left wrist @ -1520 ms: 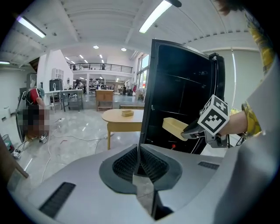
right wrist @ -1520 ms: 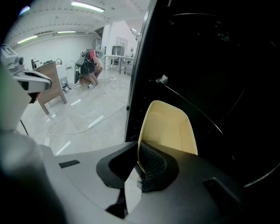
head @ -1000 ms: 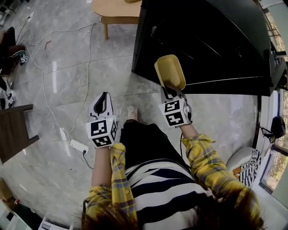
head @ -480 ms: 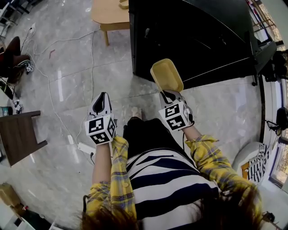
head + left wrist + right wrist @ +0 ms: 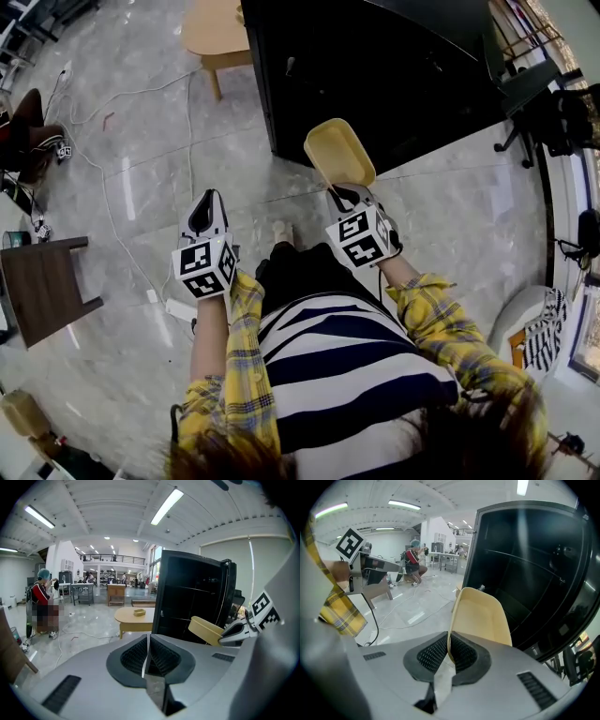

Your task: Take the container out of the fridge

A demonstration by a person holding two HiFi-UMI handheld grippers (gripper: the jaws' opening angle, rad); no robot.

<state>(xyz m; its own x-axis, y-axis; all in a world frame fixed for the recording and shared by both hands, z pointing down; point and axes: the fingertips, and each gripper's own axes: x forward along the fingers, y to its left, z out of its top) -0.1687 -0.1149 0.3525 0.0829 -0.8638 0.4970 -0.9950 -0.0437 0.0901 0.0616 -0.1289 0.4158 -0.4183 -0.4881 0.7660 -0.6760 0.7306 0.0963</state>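
Note:
A pale yellow container (image 5: 339,152) hangs in the air in front of the black fridge (image 5: 375,75), tilted up on its edge. My right gripper (image 5: 348,197) is shut on its near rim. In the right gripper view the rim (image 5: 451,634) is pinched between the ribbed pads, and the container (image 5: 483,618) rises beyond them against the fridge's dark front (image 5: 534,569). My left gripper (image 5: 207,214) hovers over the floor to the left, shut and with nothing in it (image 5: 147,654). From there the container (image 5: 206,630) shows at the right.
A low wooden table (image 5: 211,28) stands left of the fridge. A brown stool (image 5: 47,286) is at the far left. A white cable and power strip (image 5: 176,307) lie on the marble floor. A person (image 5: 41,602) crouches far off.
The right gripper with the container has drifted slightly left and up in the head view. The fridge's corner has shifted left too. The left gripper has barely moved.

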